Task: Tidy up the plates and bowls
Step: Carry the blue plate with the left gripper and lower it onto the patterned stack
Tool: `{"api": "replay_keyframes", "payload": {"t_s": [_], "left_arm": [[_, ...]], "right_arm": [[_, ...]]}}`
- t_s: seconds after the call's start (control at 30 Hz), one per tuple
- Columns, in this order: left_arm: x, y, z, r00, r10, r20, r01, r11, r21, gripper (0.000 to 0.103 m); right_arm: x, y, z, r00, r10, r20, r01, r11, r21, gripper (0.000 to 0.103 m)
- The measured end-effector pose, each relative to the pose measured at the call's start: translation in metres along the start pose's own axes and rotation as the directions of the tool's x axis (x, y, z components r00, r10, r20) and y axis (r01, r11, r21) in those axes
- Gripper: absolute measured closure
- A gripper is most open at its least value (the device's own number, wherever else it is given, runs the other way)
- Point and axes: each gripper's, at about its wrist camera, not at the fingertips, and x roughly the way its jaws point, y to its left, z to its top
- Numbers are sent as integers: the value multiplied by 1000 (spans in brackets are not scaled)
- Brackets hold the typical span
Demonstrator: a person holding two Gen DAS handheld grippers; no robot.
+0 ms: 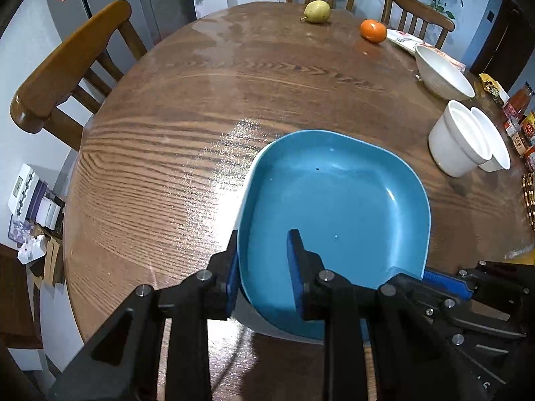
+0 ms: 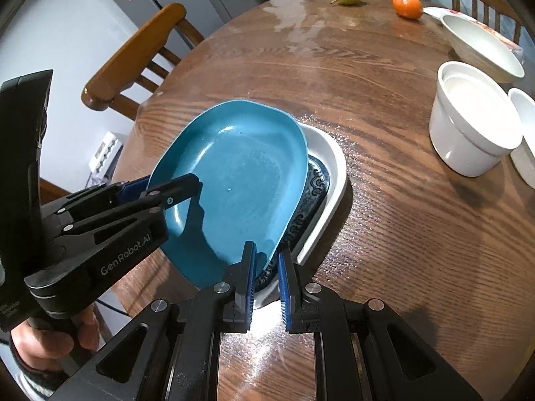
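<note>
Both grippers (image 2: 267,254) pinch blue plate (image 2: 240,180) rims, tilted over white dish (image 2: 331,167).

Each camera rides on a gripper and looks steeply down along its fingers, close over the wooden table (image 1: 234,107). The left wrist view sits tight above the blue plate (image 1: 334,200), the right gripper (image 1: 444,280) at four o'clock. The right wrist view sees the left gripper (image 2: 174,190) at nine o'clock. Both share the plate, pear (image 1: 317,11) and orange (image 1: 373,31) near twelve to one; the warped edges are probably unreliable.
</note>
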Motion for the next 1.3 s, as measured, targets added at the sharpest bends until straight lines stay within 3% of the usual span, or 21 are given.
{"api": "replay_keyframes", "payload": {"t_s": [0.53,0.83,1.07,1.3], "left_arm": [[11,-8,3,999,36,-3,-35,996,87,78],[22,-22,26,1000,-1,14,0,993,118,77],[28,-23,46,999,-38,-5,39,994,99,77],[20,-25,41,999,-30,-12,31,992,121,77]], "right_arm": [[18,10,21,996,-78,-38,77,996,-36,90],[21,-7,42,987,-157,8,158,987,-25,90],[21,-20,60,986,-164,24,164,986,10,90],[17,-14,53,986,-164,4,164,986,-5,90]]}}
